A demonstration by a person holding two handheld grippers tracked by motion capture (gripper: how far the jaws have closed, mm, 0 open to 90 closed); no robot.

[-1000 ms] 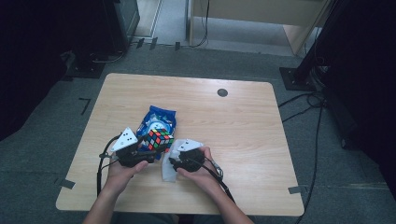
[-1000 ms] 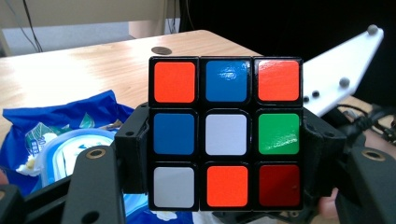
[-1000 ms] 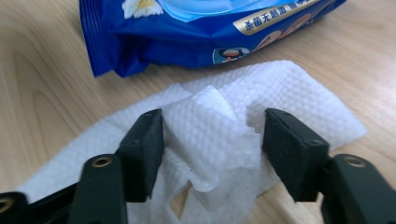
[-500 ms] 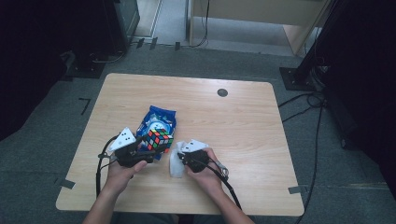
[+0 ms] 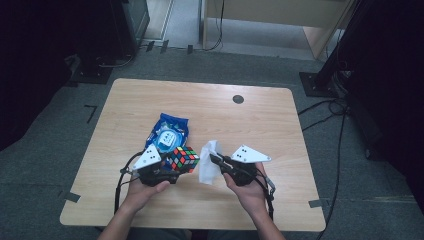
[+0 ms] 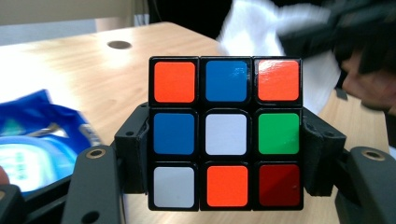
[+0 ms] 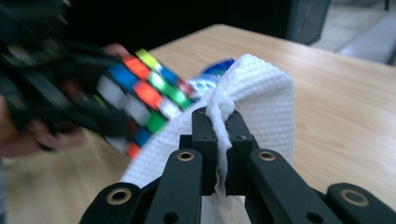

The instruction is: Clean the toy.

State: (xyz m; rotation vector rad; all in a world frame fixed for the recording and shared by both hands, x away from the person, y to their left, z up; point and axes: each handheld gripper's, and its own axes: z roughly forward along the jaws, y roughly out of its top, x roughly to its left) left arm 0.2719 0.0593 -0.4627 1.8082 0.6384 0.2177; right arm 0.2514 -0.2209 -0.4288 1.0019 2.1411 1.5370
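White wipe (image 7: 261, 107) pinched between right gripper (image 7: 218, 122) pads.

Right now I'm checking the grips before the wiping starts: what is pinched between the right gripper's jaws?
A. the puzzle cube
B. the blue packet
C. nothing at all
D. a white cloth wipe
D. In the right gripper view the right gripper has its jaws closed on a bunched fold of the white cloth wipe, while the puzzle cube sits between the left gripper's jaws.

Multicoloured cube (image 6: 225, 133), white textured wipe (image 7: 261, 100), blue, seemingly glossy packet (image 5: 167, 131).
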